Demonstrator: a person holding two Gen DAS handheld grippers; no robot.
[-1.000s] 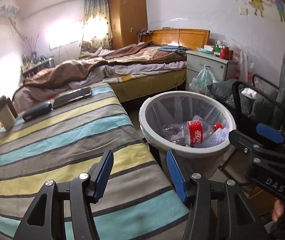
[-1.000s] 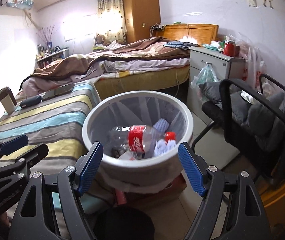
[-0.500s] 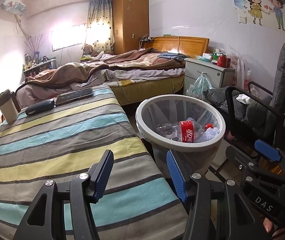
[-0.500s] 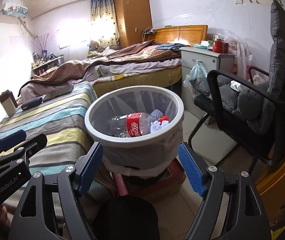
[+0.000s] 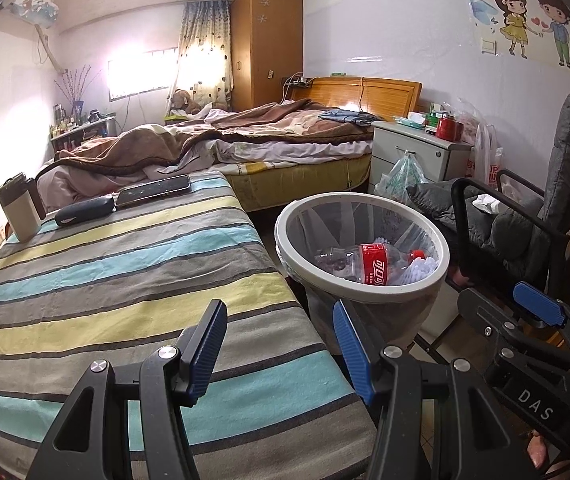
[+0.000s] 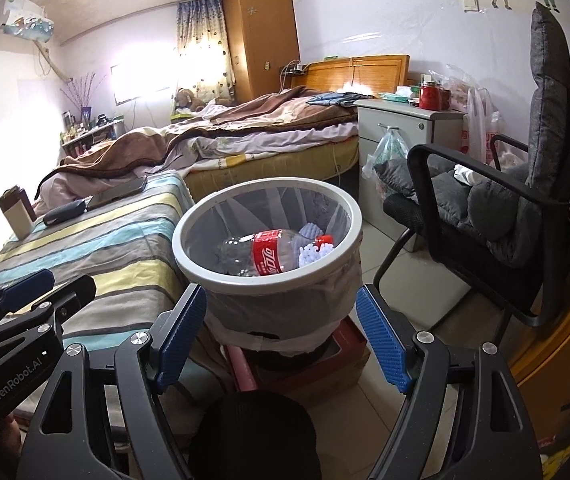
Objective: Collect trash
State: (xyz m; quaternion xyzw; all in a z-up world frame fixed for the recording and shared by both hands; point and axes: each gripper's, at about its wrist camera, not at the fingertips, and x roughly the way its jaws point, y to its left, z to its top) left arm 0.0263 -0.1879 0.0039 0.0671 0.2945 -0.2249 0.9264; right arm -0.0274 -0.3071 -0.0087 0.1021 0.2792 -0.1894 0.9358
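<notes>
Trash bin (image 6: 189,236): one round white plastic bin lined with a translucent bag stands on the floor between the striped table edge on the left and the black chair (image 6: 485,216) on the right. It rests on a red-brown box (image 6: 349,348).

Striped cloth-covered table (image 5: 105,280): one surface, left of the bin. At its far end lie three items: one beige cup (image 5: 21,216), one dark oblong case (image 5: 84,210) and one flat phone (image 5: 153,190). No loose trash is visible on the cloth.

Contents of the bin: one clear plastic bottle with a red label (image 6: 261,258) lies on its side, touching one white crumpled wad (image 6: 313,254).

Left gripper (image 5: 281,344): fingers apart, holding nothing, above the near table edge. Right gripper (image 6: 281,340): fingers apart, holding nothing, near the bin's front wall.

Procedure, judged: the collection appears largely complete. Keep both grippers clear of the bin rim to avoid tipping it off the box. Scan table and floor for remaining trash before closing on anything.
</notes>
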